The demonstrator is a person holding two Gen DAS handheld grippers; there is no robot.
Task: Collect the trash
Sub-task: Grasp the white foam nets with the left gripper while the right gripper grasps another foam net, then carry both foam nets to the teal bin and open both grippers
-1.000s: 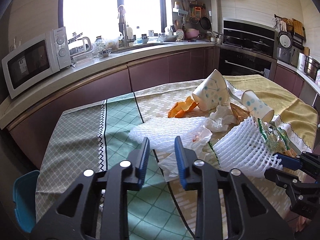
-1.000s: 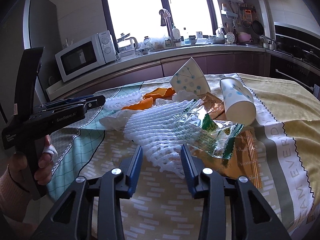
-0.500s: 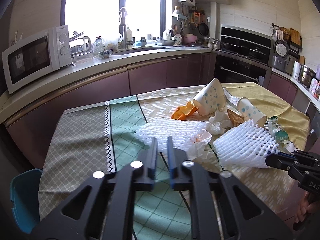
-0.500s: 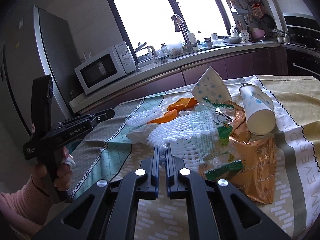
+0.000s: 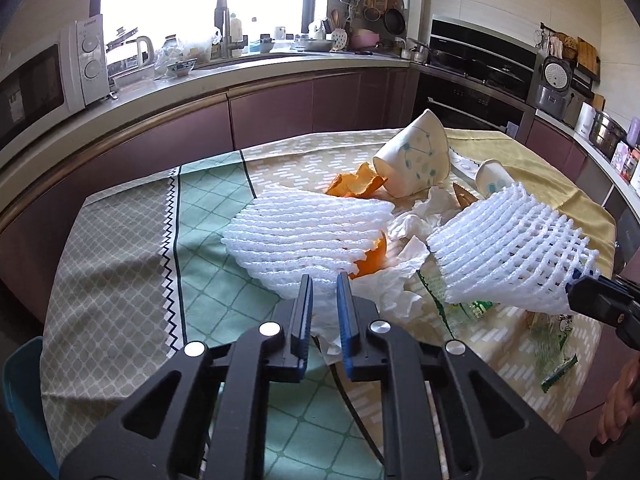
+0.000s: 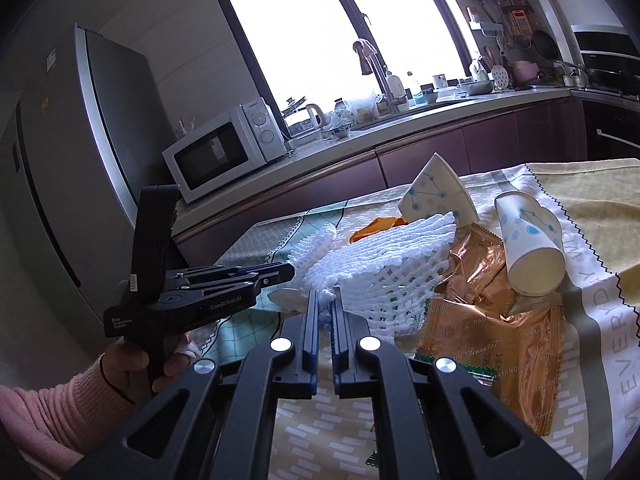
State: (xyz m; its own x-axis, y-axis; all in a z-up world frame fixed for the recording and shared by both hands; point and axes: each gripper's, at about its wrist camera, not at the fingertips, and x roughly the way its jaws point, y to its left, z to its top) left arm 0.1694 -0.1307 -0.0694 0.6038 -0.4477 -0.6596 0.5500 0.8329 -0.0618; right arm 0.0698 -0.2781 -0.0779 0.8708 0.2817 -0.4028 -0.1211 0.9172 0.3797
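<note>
Our right tongs (image 6: 326, 304) pinch one foam fruit net (image 6: 384, 256) by its edge, lifted off the desk (image 5: 120, 264) — we keep that squeeze firm. Our left tongs (image 5: 325, 294), nearly closed on nothing, hover by the second foam net (image 5: 308, 236) — widen them first.

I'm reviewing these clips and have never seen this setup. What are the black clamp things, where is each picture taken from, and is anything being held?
No robot here: a person holds a handheld two-finger gripper in each hand, each with a fisheye camera looking along its fingers.

In the left wrist view, the left gripper pinches the edge of a white foam net resting on the tablecloth.

In the right wrist view, the right gripper is shut on a second foam net, lifted off the cloth.

Also on the table: orange peel, crumpled tissue, two paper cups, a golden wrapper.
</note>
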